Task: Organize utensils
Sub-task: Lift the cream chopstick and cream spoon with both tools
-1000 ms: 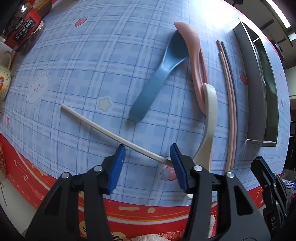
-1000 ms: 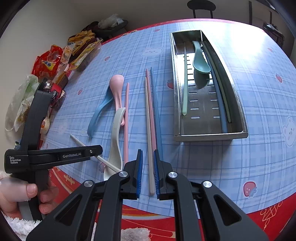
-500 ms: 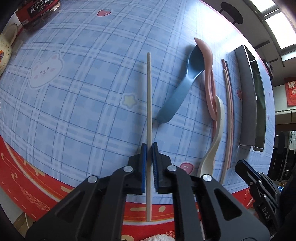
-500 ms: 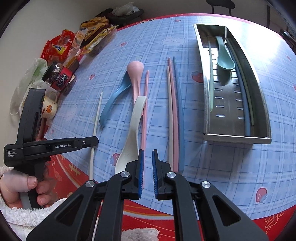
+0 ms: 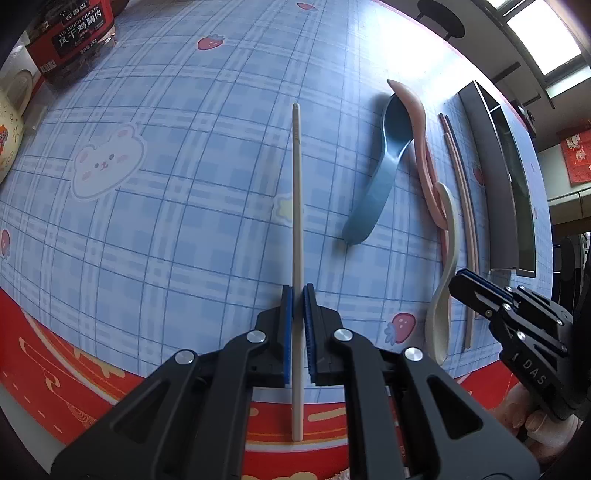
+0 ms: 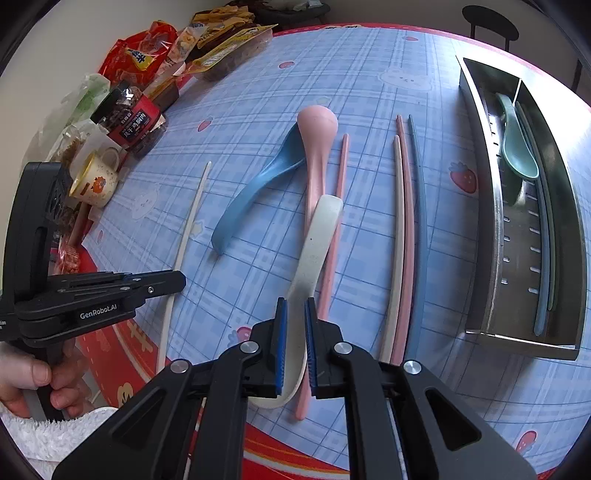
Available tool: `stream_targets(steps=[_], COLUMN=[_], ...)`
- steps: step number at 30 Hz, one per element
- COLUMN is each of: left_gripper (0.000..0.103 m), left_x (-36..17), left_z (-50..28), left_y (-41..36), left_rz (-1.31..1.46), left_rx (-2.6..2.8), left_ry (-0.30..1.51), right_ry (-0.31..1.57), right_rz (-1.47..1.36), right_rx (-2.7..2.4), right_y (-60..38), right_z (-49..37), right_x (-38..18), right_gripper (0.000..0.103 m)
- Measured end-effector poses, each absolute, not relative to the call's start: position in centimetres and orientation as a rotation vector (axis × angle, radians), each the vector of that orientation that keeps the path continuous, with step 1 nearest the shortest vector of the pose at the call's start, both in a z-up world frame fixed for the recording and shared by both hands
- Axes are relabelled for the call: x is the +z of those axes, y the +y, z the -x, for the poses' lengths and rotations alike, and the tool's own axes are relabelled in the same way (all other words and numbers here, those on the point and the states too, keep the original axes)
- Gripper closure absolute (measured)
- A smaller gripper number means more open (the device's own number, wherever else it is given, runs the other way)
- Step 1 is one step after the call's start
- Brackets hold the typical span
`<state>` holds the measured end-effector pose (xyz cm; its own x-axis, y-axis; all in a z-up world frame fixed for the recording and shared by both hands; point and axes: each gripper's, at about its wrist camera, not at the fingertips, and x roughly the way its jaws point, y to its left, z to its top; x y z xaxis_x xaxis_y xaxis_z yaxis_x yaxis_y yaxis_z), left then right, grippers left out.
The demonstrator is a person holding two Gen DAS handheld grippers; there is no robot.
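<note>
My left gripper (image 5: 297,291) is shut on a cream chopstick (image 5: 296,184) that points straight ahead over the table; it also shows in the right wrist view (image 6: 188,229). My right gripper (image 6: 294,306) has its jaws nearly closed, straddling the handle of a cream spoon (image 6: 314,243); I cannot tell whether they grip it. A blue spoon (image 6: 255,192), a pink spoon (image 6: 317,147), a pink chopstick (image 6: 338,206) and a cream, pink and blue chopstick group (image 6: 406,229) lie on the cloth. The steel tray (image 6: 491,221) at right holds a teal spoon (image 6: 517,147) and chopsticks.
Snack bags (image 6: 155,51), a red-labelled jar (image 6: 129,122) and a cup (image 6: 96,181) crowd the table's far left. The red table edge (image 6: 122,354) runs just below both grippers. A black chair (image 6: 487,22) stands beyond the table.
My left gripper closed on the cream chopstick and turned it to point forward. My right gripper moved left from the chopstick group to over the cream spoon's handle.
</note>
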<state>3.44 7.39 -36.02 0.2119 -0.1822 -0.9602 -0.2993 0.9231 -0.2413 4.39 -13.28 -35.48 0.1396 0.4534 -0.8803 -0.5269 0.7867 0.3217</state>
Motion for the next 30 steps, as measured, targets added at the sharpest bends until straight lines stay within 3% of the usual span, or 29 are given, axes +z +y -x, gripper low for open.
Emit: stream_targets(steps=[5,6,8,13,16,18,30], left_gripper=[0.092,0.092,0.092,0.092,0.092,0.092,0.092], left_x=[-36.1,-35.9,-36.0,-36.3,-36.4,-36.3,-36.3], left_z=[-3.0,-3.1,-3.2,-3.2,-3.0,-2.8,-2.9], left_y=[8.2,7.8,7.6,7.3,7.5,7.6,7.3], left_rz=[0.379,0.378,0.387,0.398,0.395,0.396,0.385], left_rx=[0.063,0.061,0.054,0.050,0.051,0.052,0.051], left_ry=[1.356,1.354,1.349,1.335,1.330,1.325,1.315], right_ry=[1.243,1.248,1.252,1.245,1.243,1.242,1.235], right_rz=[0.079,0.087,0.094,0.134,0.153,0.170,0.119], right_rx=[0.711,0.707,0.707,0.726,0.734,0.738,0.756], right_y=[-13.0,-12.9,-12.7,-11.7,-11.1,-10.8,-11.1], right_z=[-4.5,-4.6,-4.5,-4.2,-4.0,-3.9,-3.4], right_x=[-35.7,-35.8,-36.0,-36.1,-36.2,-36.3,-36.6], right_gripper=[0.091,0.083,0.078,0.078,0.084,0.094,0.096])
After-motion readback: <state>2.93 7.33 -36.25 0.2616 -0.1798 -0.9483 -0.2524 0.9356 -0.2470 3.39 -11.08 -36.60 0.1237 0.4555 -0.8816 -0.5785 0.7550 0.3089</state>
